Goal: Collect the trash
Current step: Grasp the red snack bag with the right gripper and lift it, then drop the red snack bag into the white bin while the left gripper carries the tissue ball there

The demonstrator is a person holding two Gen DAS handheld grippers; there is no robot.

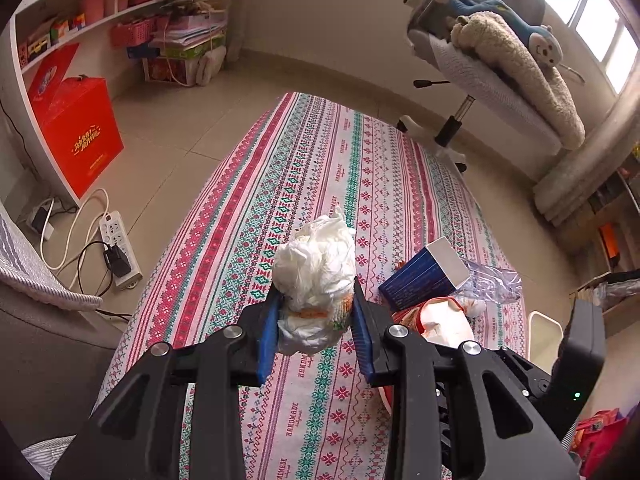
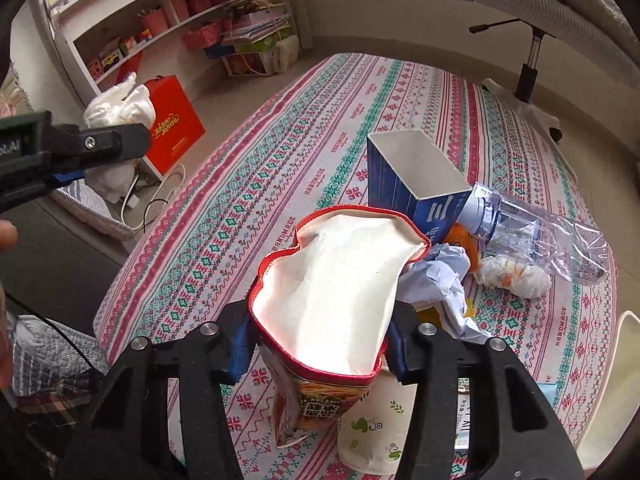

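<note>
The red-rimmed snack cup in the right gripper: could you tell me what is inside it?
The red-rimmed snack cup shows only bare white lining; its bottom is hidden.

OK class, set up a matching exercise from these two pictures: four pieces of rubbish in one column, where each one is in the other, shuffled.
Things:
1. crumpled tissue wad
2. red-rimmed snack cup
3. clear plastic bottle
4. blue carton

Places:
A. lying on its side on the tablecloth
B. between the right gripper's pads
C. open end up, beside the bottle
D. between the left gripper's pads

Pairs: 1-D, 2-B, 3-A, 4-C
</note>
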